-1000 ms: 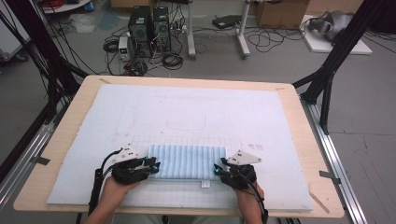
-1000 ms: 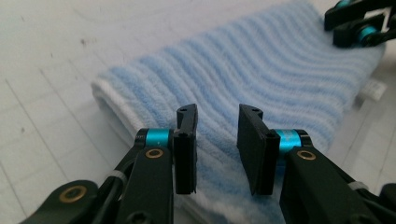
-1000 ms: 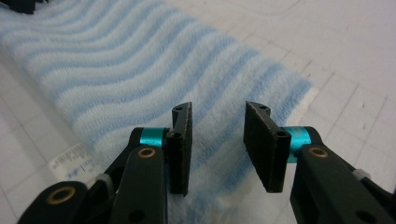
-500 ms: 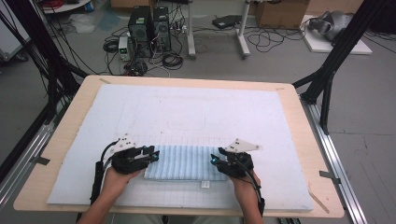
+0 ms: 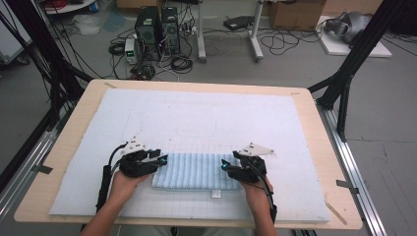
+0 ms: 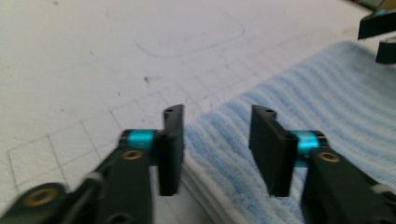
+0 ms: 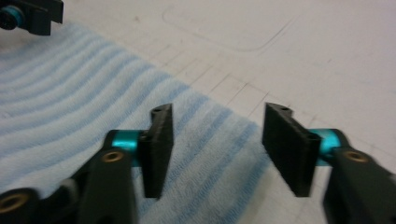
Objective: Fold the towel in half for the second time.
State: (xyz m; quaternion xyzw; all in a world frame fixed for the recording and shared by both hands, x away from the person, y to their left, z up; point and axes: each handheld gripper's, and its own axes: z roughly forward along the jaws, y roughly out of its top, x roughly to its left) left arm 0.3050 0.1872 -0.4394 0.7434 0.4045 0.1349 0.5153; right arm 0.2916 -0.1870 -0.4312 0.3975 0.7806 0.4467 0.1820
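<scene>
High view: a folded light-blue ribbed terry towel (image 5: 195, 170) lies flat between the two claws, its long axis running straight from one claw to the other and its ribs crossing that axis. The left claw (image 5: 163, 159) sits at the towel's far left corner, the right claw (image 5: 224, 164) at its right short edge, tips turned in toward each other. Both have just been opening, and their jaws stand apart with nothing clamped. A small pale tag (image 5: 215, 194) sticks out from the towel's near edge, on the right claw's side. Under everything is a white gridded felt mat (image 5: 196, 118) on the light wooden bench (image 5: 78, 105); nothing lies between either claw and the towel.

Left gripper view: the left claw (image 6: 215, 140) is parted, the towel's folded corner (image 6: 299, 112) beneath and between the jaws, pads clear of the cloth. The other claw's tips show at the far end.

Right gripper view: the right claw (image 7: 215, 144) is likewise parted above the towel's edge (image 7: 93, 135), bare mat beyond its right jaw
</scene>
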